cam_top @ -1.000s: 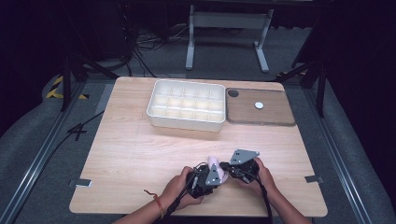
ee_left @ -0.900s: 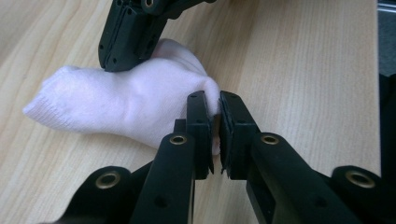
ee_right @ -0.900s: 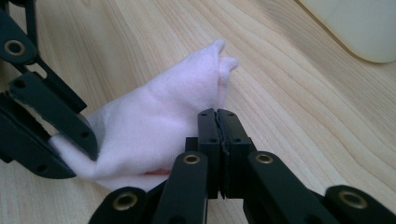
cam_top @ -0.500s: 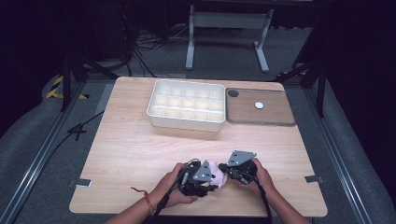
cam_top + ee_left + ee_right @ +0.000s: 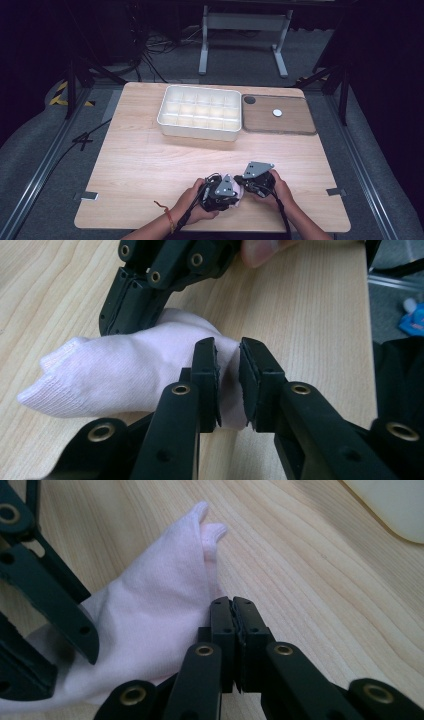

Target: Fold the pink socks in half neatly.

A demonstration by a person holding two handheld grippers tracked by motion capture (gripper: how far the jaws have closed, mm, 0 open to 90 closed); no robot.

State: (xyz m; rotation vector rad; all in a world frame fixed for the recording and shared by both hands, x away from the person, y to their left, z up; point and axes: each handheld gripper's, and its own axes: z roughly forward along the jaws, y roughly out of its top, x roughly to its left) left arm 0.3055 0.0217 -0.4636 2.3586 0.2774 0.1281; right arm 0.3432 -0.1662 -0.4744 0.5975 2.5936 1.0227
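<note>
A pale pink-white sock (image 5: 239,193) lies near the table's front edge between my two grippers. In the left gripper view a fold of the sock (image 5: 125,370) fills the narrow gap of my left gripper (image 5: 228,347), whose jaws have just been closing and now pinch it. My right gripper (image 5: 231,602) has its jaws pressed together at the edge of the sock (image 5: 150,620), with a thin bit of fabric seemingly caught. In the high view the left gripper (image 5: 234,196) and right gripper (image 5: 243,187) meet tip to tip over the sock.
A white compartment tray (image 5: 197,131) stands at the back centre. Right of it lies a brown board (image 5: 287,124) bearing a small white disc (image 5: 277,113) and a dark round spot (image 5: 249,100). The table's front edge (image 5: 210,231) is just below the hands.
My left gripper drew slightly left off the sock, then came back right against it. The right gripper and the sock stayed where they were.
</note>
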